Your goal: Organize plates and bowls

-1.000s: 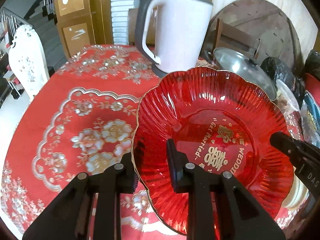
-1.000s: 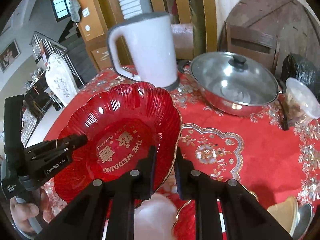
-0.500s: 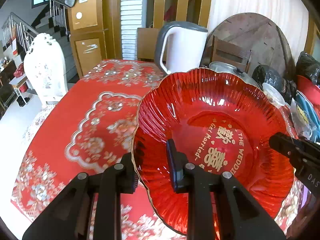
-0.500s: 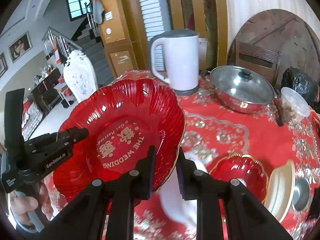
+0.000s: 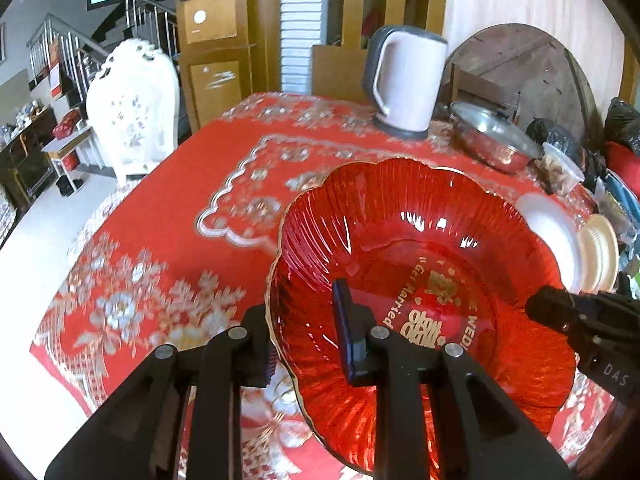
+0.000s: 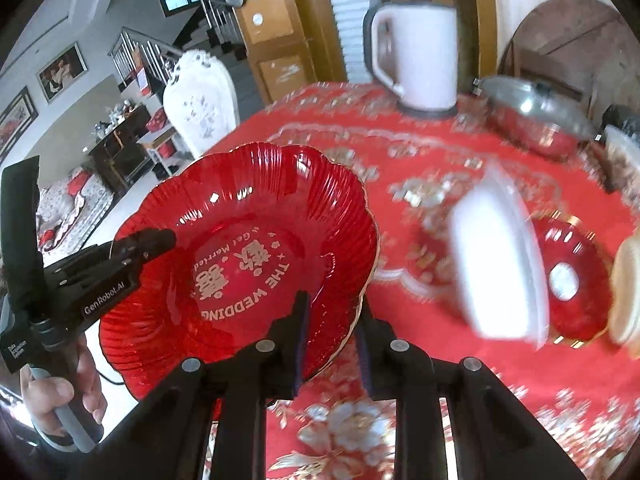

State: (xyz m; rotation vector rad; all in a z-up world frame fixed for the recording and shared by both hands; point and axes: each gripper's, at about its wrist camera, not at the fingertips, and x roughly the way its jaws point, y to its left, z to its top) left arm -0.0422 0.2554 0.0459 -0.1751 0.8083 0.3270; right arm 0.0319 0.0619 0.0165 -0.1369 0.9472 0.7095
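**Two grippers hold one big red plate**

The left gripper (image 5: pixel 306 344) pinches one edge of the big red plate (image 5: pixel 420 280), one finger inside and one outside. The right gripper (image 6: pixel 330 328) pinches the other edge the same way. The plate is up in the air above the red tablecloth (image 5: pixel 160 248). Just past it sit a white bowl (image 6: pixel 496 264), a small red plate (image 6: pixel 572 280) and a cream dish (image 5: pixel 598 254). Far back stand a white kettle (image 5: pixel 408 84) and a shiny pot (image 5: pixel 492 140).

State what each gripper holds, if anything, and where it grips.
Both grip the red scalloped glass plate by its rim: left gripper on one edge, right gripper on the opposite edge.
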